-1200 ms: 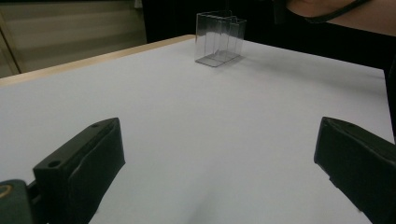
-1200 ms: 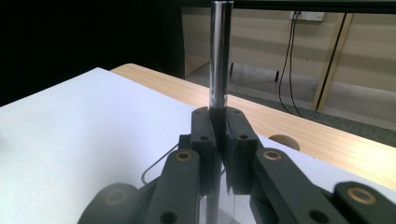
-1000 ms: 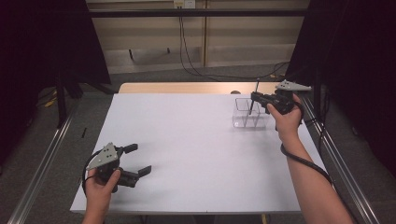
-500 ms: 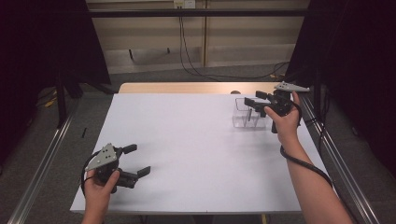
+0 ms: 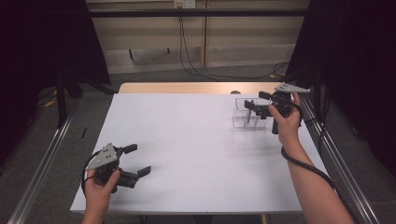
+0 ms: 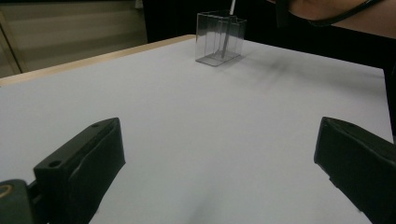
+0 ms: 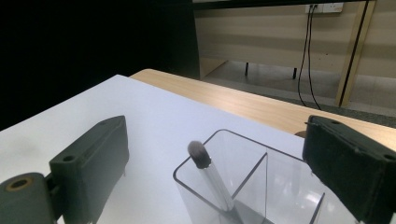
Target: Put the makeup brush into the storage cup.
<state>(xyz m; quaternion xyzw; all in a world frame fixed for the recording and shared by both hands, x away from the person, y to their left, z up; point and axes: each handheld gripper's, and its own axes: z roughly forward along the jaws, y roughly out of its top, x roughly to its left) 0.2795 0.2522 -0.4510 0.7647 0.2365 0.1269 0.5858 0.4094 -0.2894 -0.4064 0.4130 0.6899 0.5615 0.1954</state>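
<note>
Left tool (image 5: 135, 161) sits low over the near-left corner of the counter (image 5: 187, 154), held in the left hand (image 5: 100, 186). Its jaws stand wide with nothing between them; the left gripper view looks across bare white surface toward the far box. It plays no part in the work at present.

Middle of the counter carries nothing.

Far right: a clear box (image 5: 250, 114), divided into compartments, stands on the counter near its back edge. A brush (image 7: 210, 179) stands in it, leaning, dark bristle tip up, silver handle running down into the compartment nearest the left jaw in the right gripper view. Its foot seems to rest on the box floor, though the glare makes that hard to confirm.

Right tool (image 5: 254, 105), in the right hand (image 5: 285, 123), hovers just above the box. Its jaws have just been opening and now stand wide on either side of the brush tip, pads clear of it. The brush stands free.

Judgement: this is the release step of setting the brush into the box, and it looks done. Next move calls for lifting the right tool straight up and back, keeping both jaws off the bristle tip and the box rim, so the leaning brush is not knocked or the light box dragged.
</note>
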